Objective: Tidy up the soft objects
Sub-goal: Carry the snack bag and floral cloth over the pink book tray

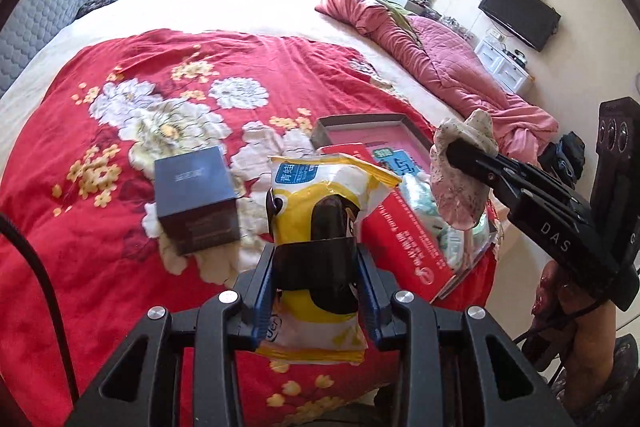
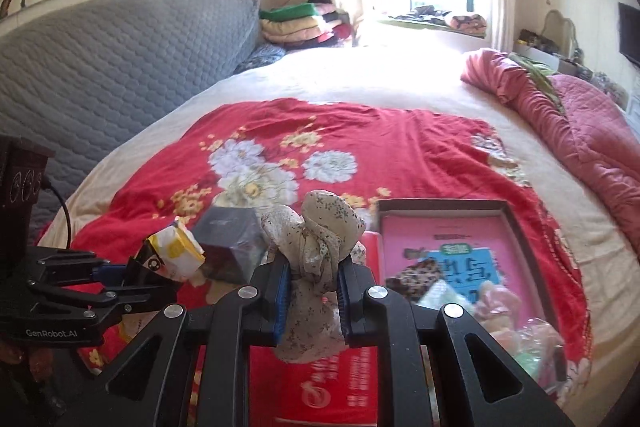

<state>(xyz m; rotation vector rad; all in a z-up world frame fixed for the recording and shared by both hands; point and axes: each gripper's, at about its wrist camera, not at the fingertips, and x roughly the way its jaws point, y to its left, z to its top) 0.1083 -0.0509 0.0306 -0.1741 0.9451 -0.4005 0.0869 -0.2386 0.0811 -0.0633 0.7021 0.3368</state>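
My left gripper [image 1: 320, 267] is shut on a yellow and white soft packet [image 1: 324, 195], held above the red flowered bedspread [image 1: 160, 99]. In the right wrist view that same packet [image 2: 176, 251] shows at the lower left, in the left gripper [image 2: 144, 267]. My right gripper [image 2: 312, 287] is shut on a knotted speckled cream cloth [image 2: 320, 235]. Seen from the left wrist, the cloth [image 1: 460, 167] hangs from the right gripper [image 1: 452, 151] over the open box. That open pink-lined box [image 2: 440, 211] holds soft packets and a bag.
A dark cube box [image 1: 196, 195] sits on the bedspread left of the packet. A red box lid [image 1: 404, 243] lies by the open box. A pink quilt [image 1: 440, 55] is bunched along the bed's right side. The grey padded headboard [image 2: 120, 67] and folded blankets [image 2: 300, 23] stand at the far side.
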